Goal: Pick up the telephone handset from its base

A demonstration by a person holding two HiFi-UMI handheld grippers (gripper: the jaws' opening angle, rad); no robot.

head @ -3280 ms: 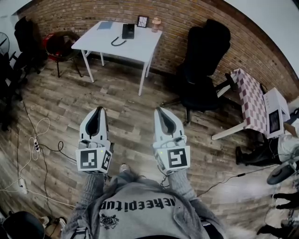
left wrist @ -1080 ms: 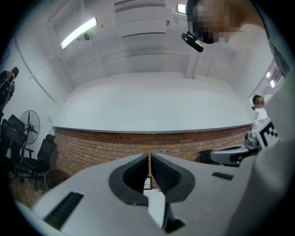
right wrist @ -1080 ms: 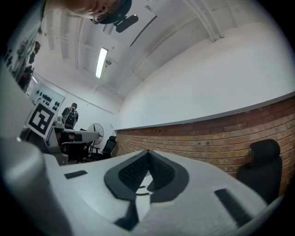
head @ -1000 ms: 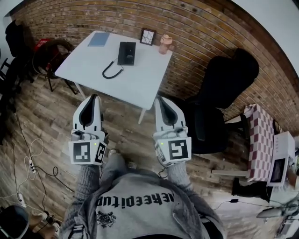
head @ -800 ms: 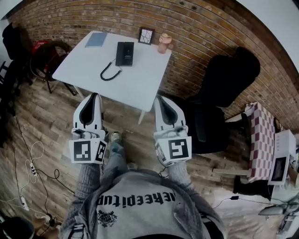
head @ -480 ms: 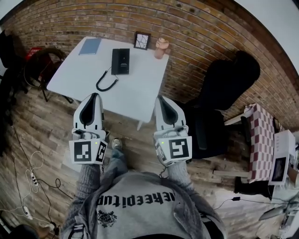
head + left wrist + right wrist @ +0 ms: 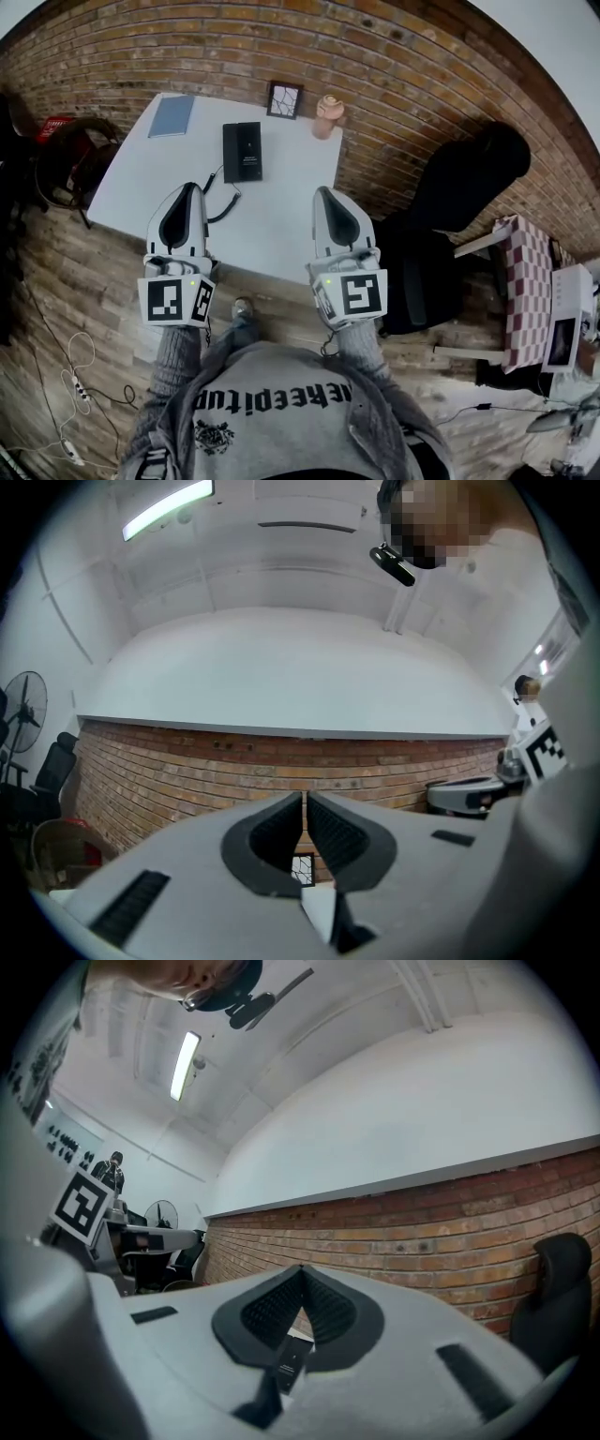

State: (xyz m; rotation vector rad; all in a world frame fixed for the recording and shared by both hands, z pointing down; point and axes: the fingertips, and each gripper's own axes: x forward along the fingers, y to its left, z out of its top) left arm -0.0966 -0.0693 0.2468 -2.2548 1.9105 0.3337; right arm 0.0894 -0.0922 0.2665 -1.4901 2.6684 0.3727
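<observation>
1. The left gripper [image 7: 192,188] [image 7: 305,795] was held with its jaws pressed together. Only a thin slit was left between the pads, and nothing was pinched.
2. The right gripper [image 7: 324,191] [image 7: 302,1268] was likewise closed. Its pads were met at the tip and nothing was gripped.
3. Both grippers were held side by side, apart from each other, and pointed toward the wall [image 7: 412,84]. In the head view their tips were seen against the near part of the table [image 7: 281,225].
4. The phone [image 7: 244,152] was laid flat on the table, beyond the left gripper's tip and well apart from both grippers. The handset [image 7: 234,153] was not lifted and was left resting on its base.
5. The cord [image 7: 225,197] was looped from the phone's near end and ended just beside the left gripper's tip.
6. Along the far edge of the table, a notebook [image 7: 172,115] was placed left of the phone. A frame [image 7: 283,99] was stood by the wall, and a cup [image 7: 327,114] was set just right of it.
7. In the left gripper view, the frame [image 7: 302,869] was glimpsed through the gap below the jaws.
8. A black chair [image 7: 469,187] was parked right of the table, and a checked cloth [image 7: 525,281] was seen farther right.
9. Cables [image 7: 75,394] were strewn on the floor [image 7: 84,281] at lower left.
</observation>
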